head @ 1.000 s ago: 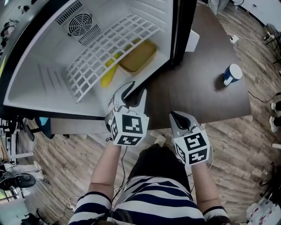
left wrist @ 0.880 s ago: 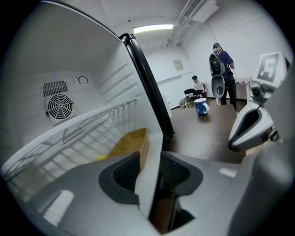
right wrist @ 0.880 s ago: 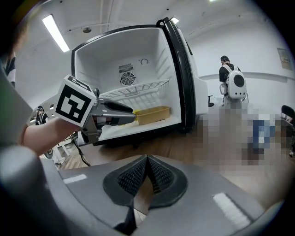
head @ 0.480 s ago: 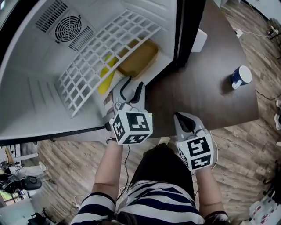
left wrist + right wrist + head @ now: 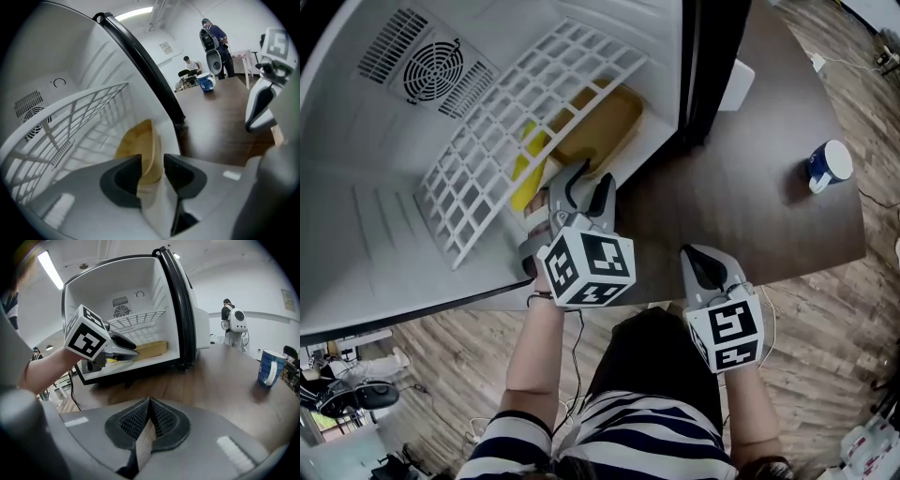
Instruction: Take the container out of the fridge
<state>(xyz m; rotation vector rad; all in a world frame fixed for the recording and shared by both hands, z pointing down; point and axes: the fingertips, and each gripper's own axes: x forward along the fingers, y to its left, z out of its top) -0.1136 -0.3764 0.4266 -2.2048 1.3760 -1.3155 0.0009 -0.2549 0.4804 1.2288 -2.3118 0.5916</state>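
Head view: fridge (image 5: 366, 225) open on the dark surface (image 5: 741, 197). The tan container (image 5: 598, 120) lies on the fridge floor under the white wire shelf (image 5: 497, 141), against the right-hand wall, with a yellow item (image 5: 523, 171) just beside it. The left gripper (image 5: 587, 184) is at the fridge mouth, pointing at the container's near end. The right gripper (image 5: 701, 259) hangs back over the surface edge. Left gripper view: jaws moderately apart and holding nothing; the container's near end shows through the gap, beyond the tips, not yet between the pads. Right gripper view: jaws pressed together, empty, aimed at the fridge. Judged step: approach for the grasp, nothing extracted yet. Next move calls for advancing the left gripper until the rim sits between the pads, closing, then drawing it out low, clear of the shelf.
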